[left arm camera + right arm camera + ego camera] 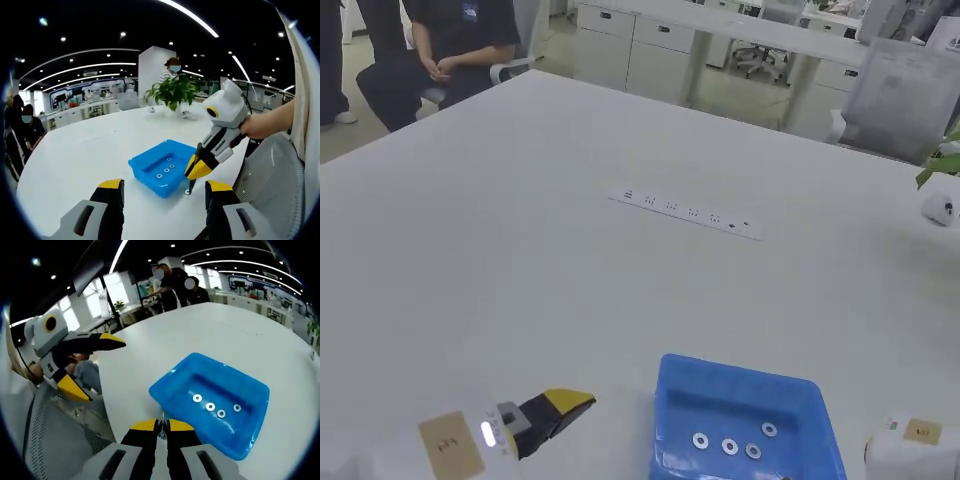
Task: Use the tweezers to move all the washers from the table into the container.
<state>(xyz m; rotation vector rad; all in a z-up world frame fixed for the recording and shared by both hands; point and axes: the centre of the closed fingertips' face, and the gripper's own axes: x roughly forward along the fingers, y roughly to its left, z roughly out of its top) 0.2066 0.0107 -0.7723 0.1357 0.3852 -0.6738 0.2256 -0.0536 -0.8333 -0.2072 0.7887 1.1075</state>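
Blue container (pixel 720 402) holds four washers (pixel 729 446); right hand-held gripper (pixel 163 424) pinches tweezers (pixel 189 186).

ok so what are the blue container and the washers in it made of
The container is likely moulded plastic: uniform bright blue, a soft sheen, rounded corners. The washers are probably metal: silvery flat rings, though too small to be sure.

Blue container (pixel 740 368), silver washers (pixel 729 446), white table (pixel 570 270). Left gripper (pixel 165 185) and right gripper (pixel 163 427) white bodies, fingers (pixel 111 184) black with yellow tips. Grey tweezers (pixel 163 417). Green plant (pixel 172 92), white power strip (pixel 685 212) with dark marks
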